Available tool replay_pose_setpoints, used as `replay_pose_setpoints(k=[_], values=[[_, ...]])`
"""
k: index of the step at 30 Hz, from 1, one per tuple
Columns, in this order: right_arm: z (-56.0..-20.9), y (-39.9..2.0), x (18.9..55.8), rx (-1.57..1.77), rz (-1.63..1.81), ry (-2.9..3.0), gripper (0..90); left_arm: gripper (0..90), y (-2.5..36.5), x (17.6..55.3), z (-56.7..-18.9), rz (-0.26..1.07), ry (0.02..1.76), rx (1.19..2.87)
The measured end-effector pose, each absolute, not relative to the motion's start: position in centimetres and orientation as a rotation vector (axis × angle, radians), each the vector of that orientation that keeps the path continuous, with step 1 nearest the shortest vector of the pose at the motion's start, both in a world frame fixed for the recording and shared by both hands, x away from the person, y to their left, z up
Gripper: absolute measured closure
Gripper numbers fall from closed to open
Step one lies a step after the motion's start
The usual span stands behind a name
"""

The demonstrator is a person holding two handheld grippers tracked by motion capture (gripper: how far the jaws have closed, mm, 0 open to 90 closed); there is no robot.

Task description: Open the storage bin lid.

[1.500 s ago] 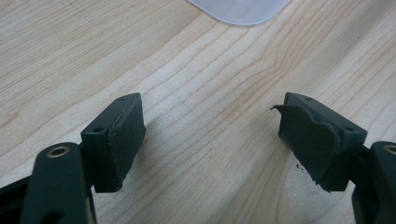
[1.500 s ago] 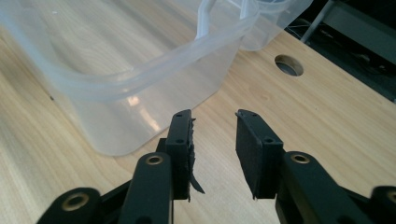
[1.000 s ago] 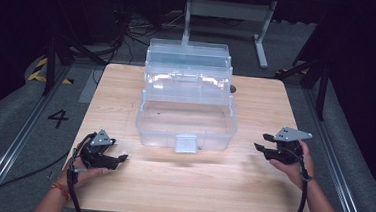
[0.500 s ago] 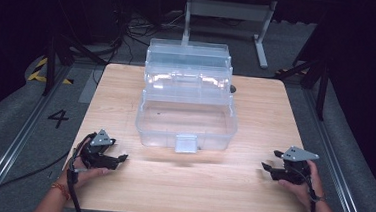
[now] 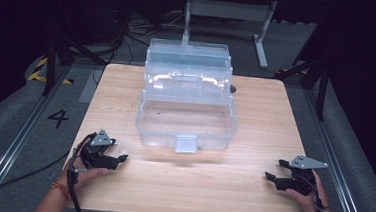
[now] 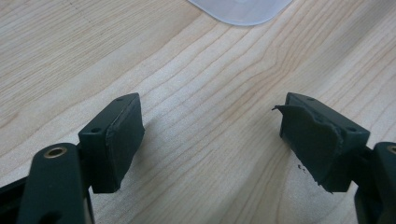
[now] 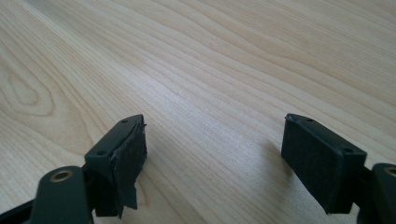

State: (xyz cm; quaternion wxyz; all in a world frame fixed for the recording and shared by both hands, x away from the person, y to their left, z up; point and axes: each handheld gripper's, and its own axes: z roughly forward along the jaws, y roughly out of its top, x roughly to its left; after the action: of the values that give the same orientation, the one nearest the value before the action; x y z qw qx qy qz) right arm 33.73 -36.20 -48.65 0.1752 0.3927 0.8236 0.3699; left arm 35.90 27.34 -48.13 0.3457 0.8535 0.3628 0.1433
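Observation:
A clear plastic toolbox (image 5: 188, 104) stands open in the middle of the wooden table (image 5: 256, 111), its lid tipped back and a grey latch (image 5: 186, 144) on its front wall. My left gripper (image 5: 122, 160) rests on the table near the front left corner, open, with bare wood between its pads (image 6: 122, 140). A corner of the box (image 6: 243, 8) shows at the top of the left gripper view. My right gripper (image 5: 271, 170) lies near the front right corner; its jaws have just been opening and stand wide with nothing between the pads (image 7: 128, 156).
A metal stand (image 5: 227, 13) and cables lie on the dark floor behind the table. A rail runs along the floor on each side, with a "4" marked at the left (image 5: 58, 118). Bare wood stretches between the two grippers in front of the box.
My right hand has moved down and toward the front right corner of the table, and its jaws have spread. The left hand and the box have stayed put.

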Motion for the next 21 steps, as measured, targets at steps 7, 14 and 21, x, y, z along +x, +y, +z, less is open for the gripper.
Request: replay_pose_setpoints(k=[7,14,21], values=[[-48.66,-36.22,33.78,1.123,1.046,2.331,21.0,21.7,27.33,35.93,-48.14,0.365,0.941,2.215],[-48.66,-36.24,33.79,1.125,1.047,2.331,21.0,21.2,27.30,35.97,-48.12,0.364,0.944,2.220],[-48.66,-36.24,33.78,1.125,1.046,2.331,20.9,20.5,27.24,35.94,-48.11,0.359,0.952,2.219]])
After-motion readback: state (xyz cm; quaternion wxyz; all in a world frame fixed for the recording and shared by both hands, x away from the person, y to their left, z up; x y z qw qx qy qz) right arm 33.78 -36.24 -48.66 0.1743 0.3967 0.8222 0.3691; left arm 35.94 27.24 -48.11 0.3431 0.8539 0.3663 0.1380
